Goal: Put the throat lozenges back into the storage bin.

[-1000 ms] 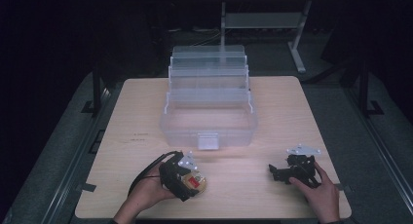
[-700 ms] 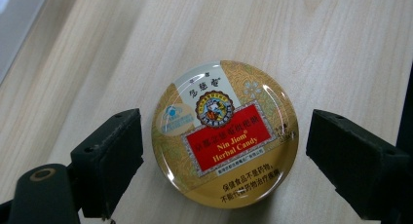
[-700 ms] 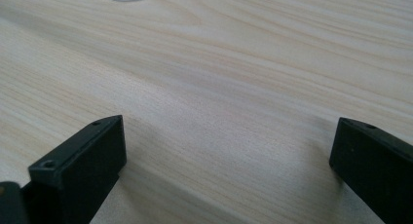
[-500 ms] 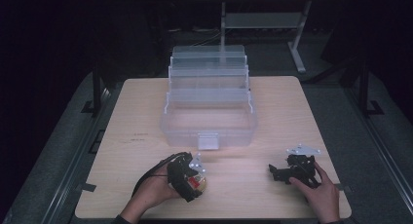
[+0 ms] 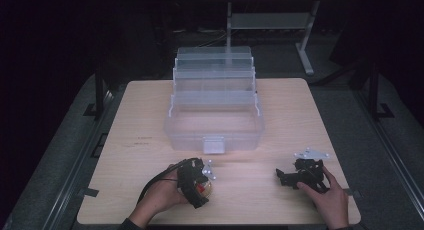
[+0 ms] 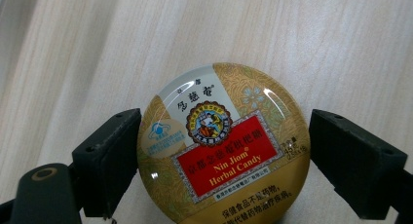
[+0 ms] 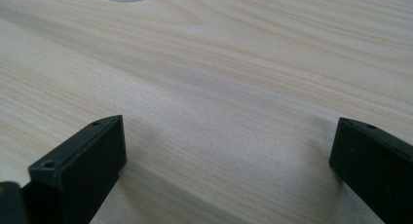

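The left gripper (image 5: 199,182) has turned down over the candy tin (image 6: 223,145) on the worktop (image 5: 150,120). Its jaws straddle the tin, one touching, one just apart: unlifted. The right gripper (image 5: 290,176) rests with its jaws apart, holding nothing. The clear box (image 5: 214,121) waits.

The Nin Jiom herbal candy tin (image 6: 223,148) is gold with a floral pattern, a red label panel at its centre and a white band toward 11 o'clock. Black jaws flank it. The table (image 5: 310,120) is pale woodgrain; the tiered organiser box (image 5: 215,115) is clear.
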### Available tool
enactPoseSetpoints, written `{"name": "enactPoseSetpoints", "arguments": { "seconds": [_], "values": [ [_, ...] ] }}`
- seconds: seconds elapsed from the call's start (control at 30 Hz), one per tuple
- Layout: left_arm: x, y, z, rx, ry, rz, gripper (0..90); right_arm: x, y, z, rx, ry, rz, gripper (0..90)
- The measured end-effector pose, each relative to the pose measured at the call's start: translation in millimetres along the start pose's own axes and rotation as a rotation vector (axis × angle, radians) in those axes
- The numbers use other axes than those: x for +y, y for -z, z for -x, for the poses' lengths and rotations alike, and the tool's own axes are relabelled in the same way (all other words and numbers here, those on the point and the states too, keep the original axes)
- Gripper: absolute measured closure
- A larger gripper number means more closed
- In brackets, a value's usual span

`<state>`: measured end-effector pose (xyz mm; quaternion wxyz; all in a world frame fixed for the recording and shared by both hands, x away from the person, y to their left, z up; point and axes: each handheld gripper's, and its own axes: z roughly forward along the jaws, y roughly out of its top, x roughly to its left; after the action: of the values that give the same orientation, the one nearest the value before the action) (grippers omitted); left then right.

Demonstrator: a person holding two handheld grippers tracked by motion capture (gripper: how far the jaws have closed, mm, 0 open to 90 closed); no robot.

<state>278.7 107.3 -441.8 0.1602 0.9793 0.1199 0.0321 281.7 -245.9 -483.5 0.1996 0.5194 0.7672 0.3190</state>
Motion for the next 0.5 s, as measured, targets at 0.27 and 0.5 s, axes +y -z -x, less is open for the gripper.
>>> {"name": "enactPoseSetpoints", "arguments": {
  "seconds": [0.27, 0.5],
  "values": [
    [0.8, -1.5, -0.2, 0.004, -0.003, -0.017, 15.3, 0.0, 0.0, 0.0, 0.000, 0.000, 0.000, 0.0],
    [0.4, -1.1, -0.8, 0.002, 0.000, -0.015, 18.8, 0.0, 0.0, 0.0, 0.000, 0.000, 0.000, 0.0]
  ]
}}
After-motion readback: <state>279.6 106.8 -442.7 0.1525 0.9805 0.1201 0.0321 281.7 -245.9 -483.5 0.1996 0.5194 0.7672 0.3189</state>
